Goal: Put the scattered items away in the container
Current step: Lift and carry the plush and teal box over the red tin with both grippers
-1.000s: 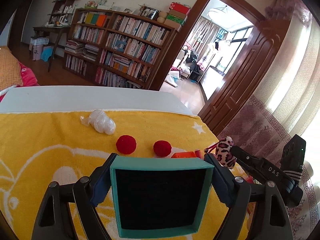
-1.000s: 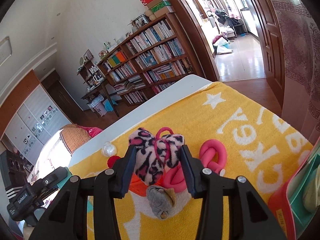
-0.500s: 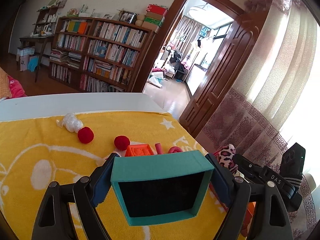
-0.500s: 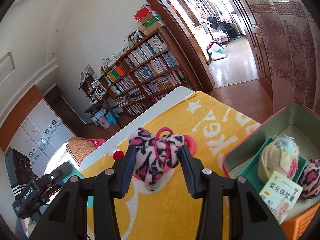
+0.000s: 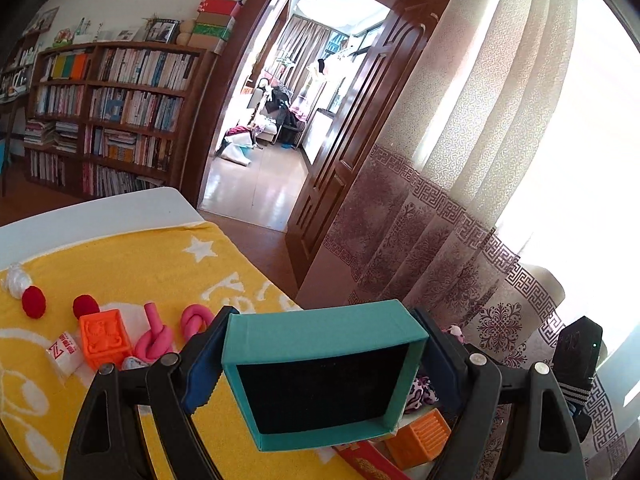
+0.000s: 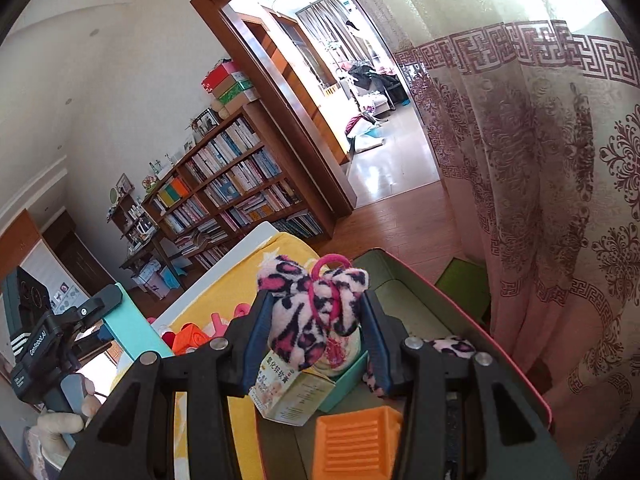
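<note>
Left wrist view: the left gripper (image 5: pixel 324 376) stands wide, its jaws clamped on the sides of a teal box (image 5: pixel 320 372), open face toward the camera. At nine o'clock on the yellow towel (image 5: pixel 132 256) lie an orange block (image 5: pixel 105 338), pink knotted rope (image 5: pixel 154 338) and two red balls (image 5: pixel 34 301). Keep the box level so it seats flat.

Right wrist view: the right gripper (image 6: pixel 316 336), narrowly spread, pinches a leopard-print bow (image 6: pixel 310 316) above the container (image 6: pixel 448 300), which holds a small carton (image 6: pixel 292 392). Lower it over bare floor at two o'clock before letting go.
</note>
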Motion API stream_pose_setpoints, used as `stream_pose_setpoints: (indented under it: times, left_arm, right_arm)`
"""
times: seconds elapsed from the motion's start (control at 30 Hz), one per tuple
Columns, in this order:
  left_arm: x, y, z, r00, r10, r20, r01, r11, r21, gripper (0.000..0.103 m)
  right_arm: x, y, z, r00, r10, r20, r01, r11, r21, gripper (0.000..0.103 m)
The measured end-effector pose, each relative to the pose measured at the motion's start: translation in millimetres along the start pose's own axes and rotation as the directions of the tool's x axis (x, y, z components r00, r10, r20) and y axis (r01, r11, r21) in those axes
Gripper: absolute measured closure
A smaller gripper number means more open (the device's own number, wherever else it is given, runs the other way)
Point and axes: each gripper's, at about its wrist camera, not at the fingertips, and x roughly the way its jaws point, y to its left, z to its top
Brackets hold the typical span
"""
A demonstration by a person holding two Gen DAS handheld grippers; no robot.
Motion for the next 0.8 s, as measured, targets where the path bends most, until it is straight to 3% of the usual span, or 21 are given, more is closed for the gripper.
stream_pose_setpoints:
  times: [0.27,0.53,0.8]
  left_arm:
    - [58,-39,10,0.999,-0.019,-0.030,0.019,1.000,0.008,0.016]
    - [105,-40,-6,0.995,0.055,-0.087,-0.059,0.997,-0.049,0.016]
    - [138,-37,-18,0.977,0.093,-0.194,-0.108,0.992,-0.067,0.016]
  right_arm:
    - [-8,-20,1,1.000,-0.020,-0.003,0.020,1.000,-0.013,0.055]
    - [-5,-32,-4,0.999,-0.005,-0.037,0.004,1.000,-0.029,0.055]
    - [1,-39,-7,0.998,0.002,-0.062,-0.004,1.000,-0.028,0.055]
